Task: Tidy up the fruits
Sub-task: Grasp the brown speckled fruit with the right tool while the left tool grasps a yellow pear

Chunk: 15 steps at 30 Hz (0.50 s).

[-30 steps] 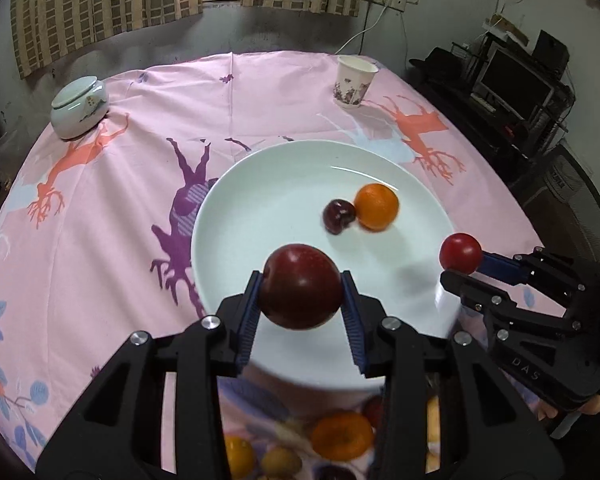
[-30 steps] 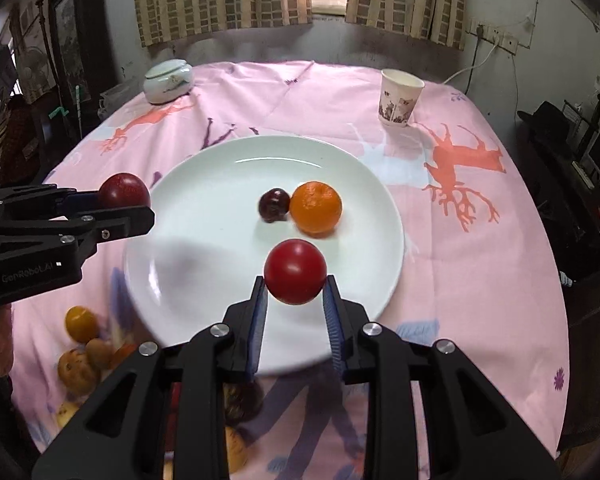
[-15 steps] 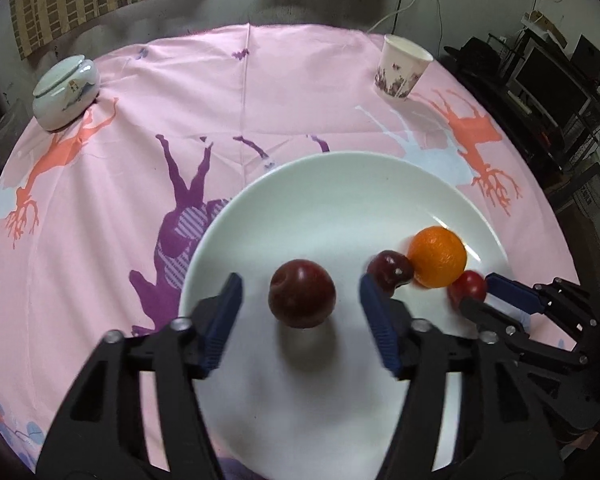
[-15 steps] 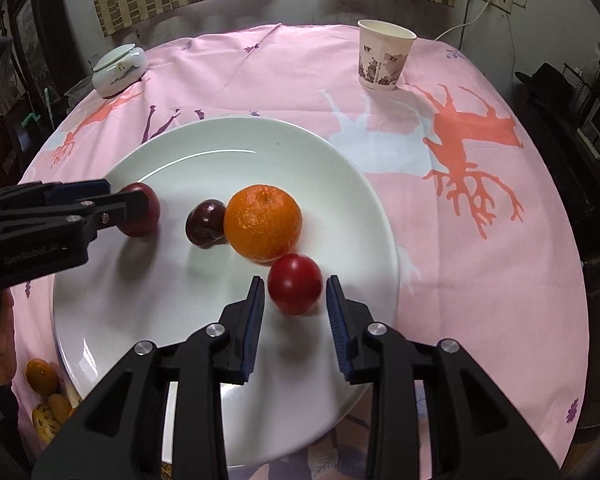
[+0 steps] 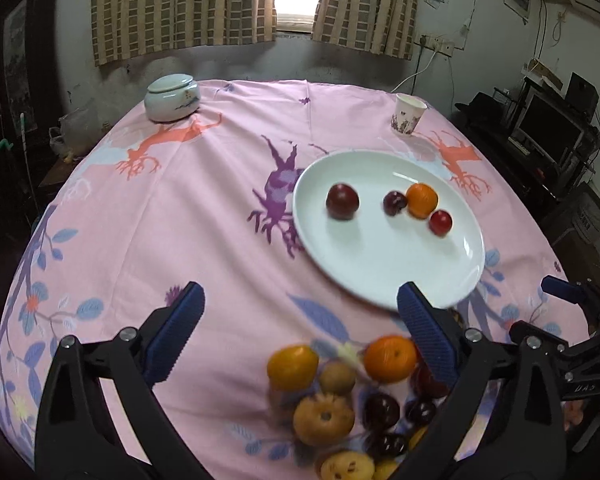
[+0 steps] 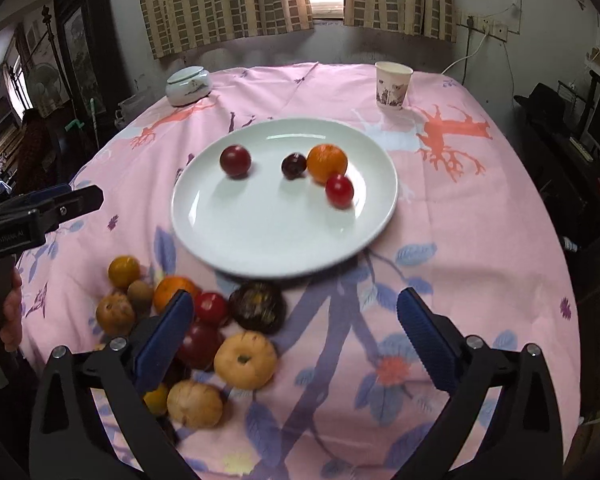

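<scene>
Fruit is noted in two groups relative to the white plate. On the plate four pieces are seen: a dark red plum toward its left side, a small dark plum near the middle, an orange touching it on the right, and a small red fruit just in front of the orange. The loose pile of fruit lies on the pink tablecloth just off the plate's near-left rim — oranges, dark plums and pale yellow pieces, partly blurred.

Left gripper is recorded with jaws opening wide, nothing between them; it hangs above the pile, near the plate's front edge. Right gripper — jaws likewise opening wide, nothing held, cloth visible between the pads. A paper cup and a lidded ceramic jar stand well beyond the plate.
</scene>
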Each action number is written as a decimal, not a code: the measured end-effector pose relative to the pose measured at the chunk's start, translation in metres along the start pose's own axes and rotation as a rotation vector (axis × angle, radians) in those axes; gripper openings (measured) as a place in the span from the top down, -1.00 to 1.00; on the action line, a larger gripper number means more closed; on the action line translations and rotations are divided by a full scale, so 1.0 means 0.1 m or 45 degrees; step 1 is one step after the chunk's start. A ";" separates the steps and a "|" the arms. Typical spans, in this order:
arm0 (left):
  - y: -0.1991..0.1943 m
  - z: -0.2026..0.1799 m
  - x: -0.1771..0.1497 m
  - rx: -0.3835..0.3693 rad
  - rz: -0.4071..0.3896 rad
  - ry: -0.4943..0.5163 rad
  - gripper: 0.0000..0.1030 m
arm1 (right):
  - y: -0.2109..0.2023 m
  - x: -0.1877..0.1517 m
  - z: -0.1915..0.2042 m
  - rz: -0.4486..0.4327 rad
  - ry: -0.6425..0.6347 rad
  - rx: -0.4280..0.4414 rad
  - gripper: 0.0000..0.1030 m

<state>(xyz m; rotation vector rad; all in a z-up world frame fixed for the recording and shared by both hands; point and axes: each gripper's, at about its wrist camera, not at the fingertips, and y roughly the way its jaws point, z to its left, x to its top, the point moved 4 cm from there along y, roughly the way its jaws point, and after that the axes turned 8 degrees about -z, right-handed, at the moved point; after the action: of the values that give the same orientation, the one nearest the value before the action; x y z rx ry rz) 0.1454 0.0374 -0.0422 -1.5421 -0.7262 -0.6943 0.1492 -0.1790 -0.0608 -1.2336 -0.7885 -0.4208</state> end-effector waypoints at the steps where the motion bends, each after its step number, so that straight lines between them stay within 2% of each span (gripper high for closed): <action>1: -0.06 0.02 -0.14 0.008 0.004 -0.003 -0.92 | -0.04 -0.11 0.04 0.015 0.012 0.013 -0.97; 5: -0.28 0.12 -0.63 0.065 0.012 -0.010 -0.92 | -0.27 -0.47 0.25 -0.003 0.013 0.061 -0.97; 8: -0.41 0.20 -0.89 0.057 0.037 -0.028 -0.92 | -0.48 -0.66 0.39 -0.097 -0.012 0.008 -0.97; 10: -0.48 0.23 -1.00 0.061 0.055 -0.013 -0.92 | -0.53 -0.72 0.47 -0.124 -0.053 -0.039 -0.97; 15: -0.59 0.20 -1.07 0.055 0.049 0.019 -0.92 | -0.46 -0.80 0.60 -0.089 -0.114 -0.060 -0.97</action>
<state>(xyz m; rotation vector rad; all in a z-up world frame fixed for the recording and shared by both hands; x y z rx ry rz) 0.0334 0.0551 -0.0907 -1.5062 -0.6944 -0.6569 0.0460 -0.1464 -0.0810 -1.2786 -0.9043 -0.4460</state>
